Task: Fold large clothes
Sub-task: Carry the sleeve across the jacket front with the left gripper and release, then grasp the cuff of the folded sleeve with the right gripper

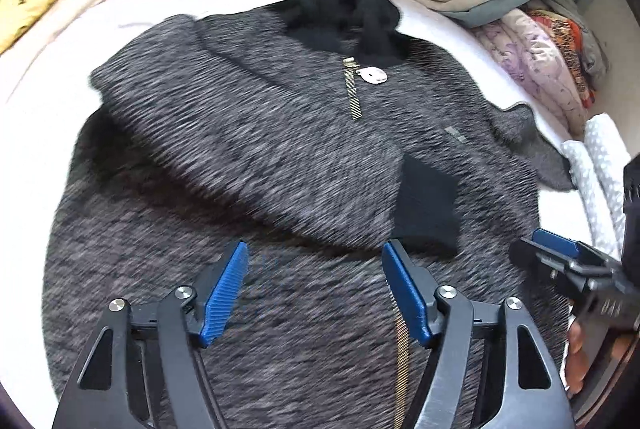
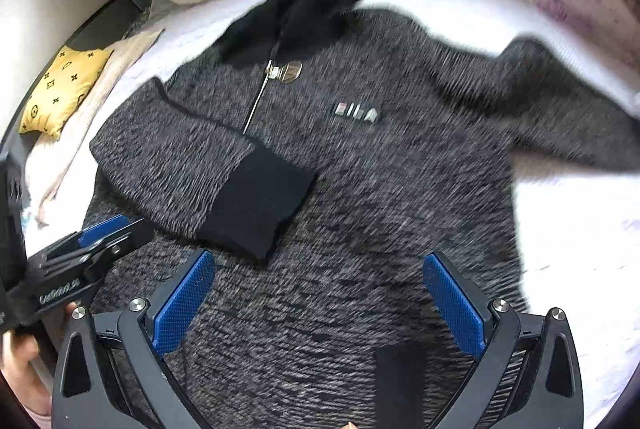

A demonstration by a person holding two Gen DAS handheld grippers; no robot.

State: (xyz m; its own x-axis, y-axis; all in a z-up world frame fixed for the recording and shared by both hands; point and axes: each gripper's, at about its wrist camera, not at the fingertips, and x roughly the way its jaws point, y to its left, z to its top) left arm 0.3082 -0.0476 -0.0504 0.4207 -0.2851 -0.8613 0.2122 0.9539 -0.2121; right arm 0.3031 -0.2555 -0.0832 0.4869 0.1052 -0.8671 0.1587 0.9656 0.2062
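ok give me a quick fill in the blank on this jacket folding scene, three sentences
1. One sleeve of the grey jacket lies folded across its front, ending in a ____ cuff.
2. The cushion beside the jacket is ____ with dark marks.
3. The left gripper and the right gripper both stand ____, with nothing between the pads.

Missing words: black; yellow; open

One grey hooded jacket [image 2: 320,189], one yellow cushion [image 2: 64,89], one bed [image 2: 580,249], two hand-held grippers: left [image 1: 314,277], right [image 2: 318,289].

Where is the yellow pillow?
In the right wrist view the yellow pillow lies at the far left of the bed, left of the grey jacket.
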